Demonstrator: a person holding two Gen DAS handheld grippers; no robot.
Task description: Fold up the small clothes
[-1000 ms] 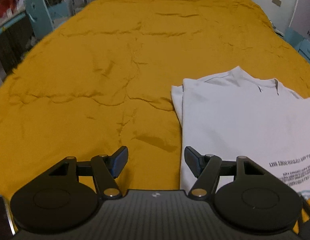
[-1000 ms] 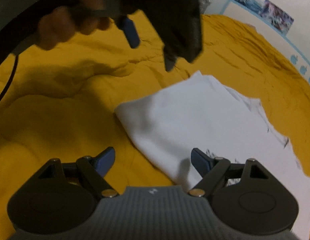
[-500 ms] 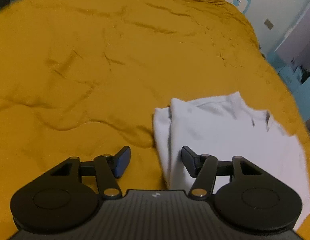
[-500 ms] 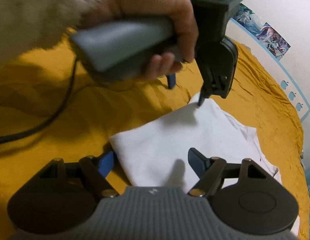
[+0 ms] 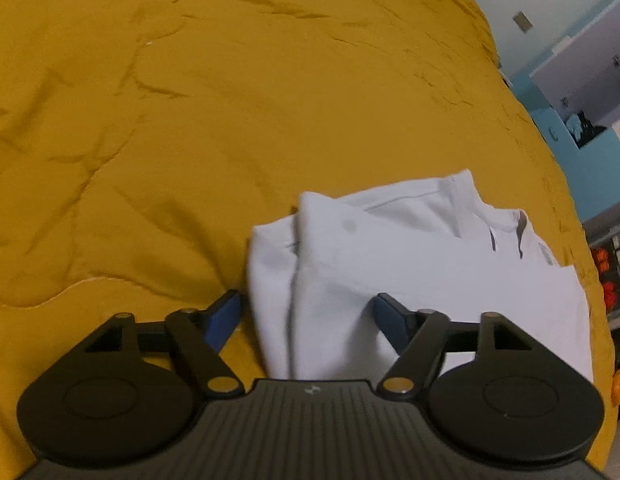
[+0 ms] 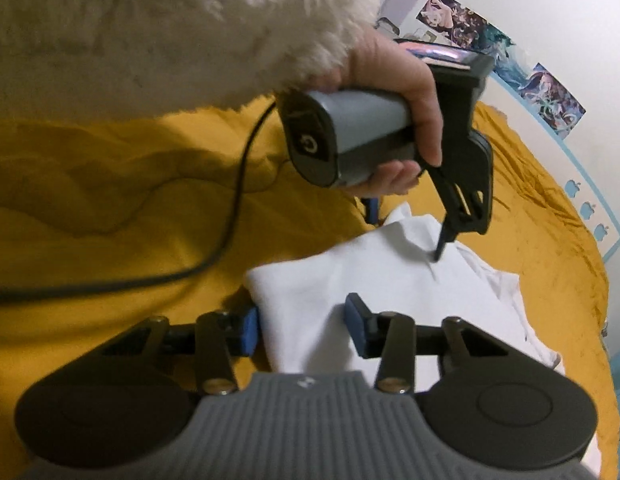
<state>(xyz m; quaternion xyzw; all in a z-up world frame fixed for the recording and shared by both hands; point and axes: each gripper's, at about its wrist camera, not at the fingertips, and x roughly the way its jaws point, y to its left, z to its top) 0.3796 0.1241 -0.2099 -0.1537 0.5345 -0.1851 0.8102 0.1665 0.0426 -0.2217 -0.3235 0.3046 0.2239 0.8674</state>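
Note:
A white T-shirt [image 5: 422, 272], partly folded with its collar at the far side, lies on the mustard-yellow bedspread [image 5: 190, 120]. My left gripper [image 5: 306, 316] is open and straddles the shirt's folded left edge, one finger on the bedspread and one on the cloth. My right gripper [image 6: 302, 324] is open, though narrower, and straddles the shirt's [image 6: 370, 280] near corner. The left gripper also shows in the right wrist view [image 6: 406, 236], held by a hand, its fingers down on the far end of the shirt.
A black cable [image 6: 214, 248] runs from the left gripper's handle across the bedspread. A fluffy white sleeve [image 6: 170, 24] fills the top of the right wrist view. The bed's right edge [image 5: 590, 280] lies close beside the shirt, with furniture beyond.
Both grippers have come down and in to the shirt's left folded edge. The left one moved right over the shoulder end. The right one's jaws have narrowed around the near corner.

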